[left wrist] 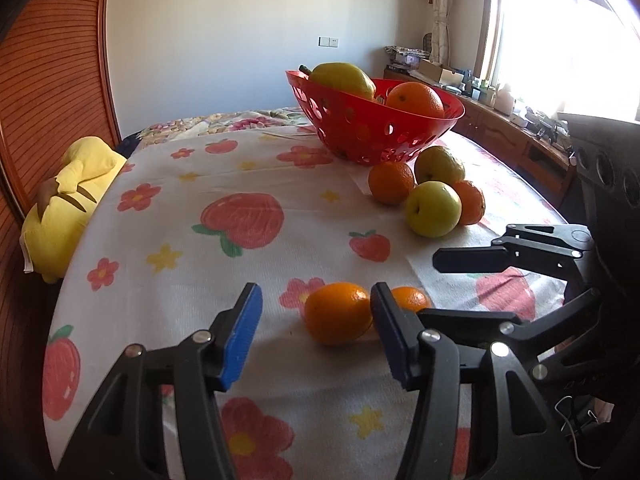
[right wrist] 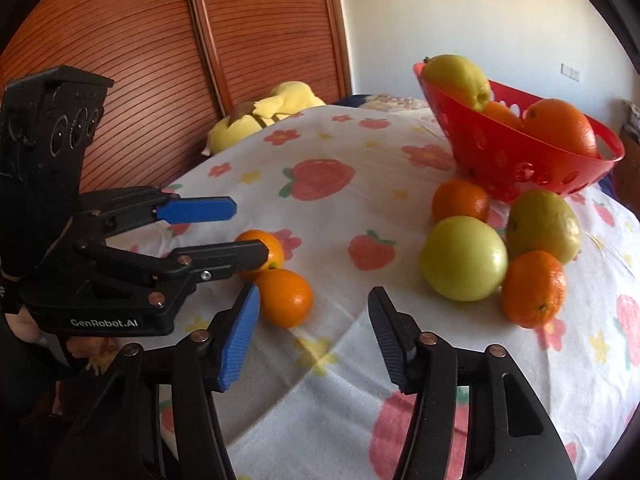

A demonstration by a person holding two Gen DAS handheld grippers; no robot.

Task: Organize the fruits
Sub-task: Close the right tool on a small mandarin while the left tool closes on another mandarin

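Observation:
Two oranges lie close together on the flowered cloth. The nearer orange [left wrist: 338, 312] [right wrist: 260, 246] sits between the fingers of my left gripper [left wrist: 317, 292] [right wrist: 250, 229]. It is close against the right pad, with a gap to the left pad, so this gripper is open. The second orange [left wrist: 412, 298] [right wrist: 284, 298] lies just past the left fingertip of my right gripper [right wrist: 314, 290] [left wrist: 466, 250], which is open with only cloth between its fingers. The red perforated bowl [left wrist: 376, 136] [right wrist: 520, 168] holds a yellow-green fruit and oranges.
In front of the bowl sit two green fruits [right wrist: 464, 258] and two oranges [right wrist: 534, 288] in a cluster. A yellow plush toy [left wrist: 68, 200] lies at the cloth's far left edge by slatted wooden doors [right wrist: 160, 60]. Cluttered cabinets [left wrist: 500, 128] stand under the window.

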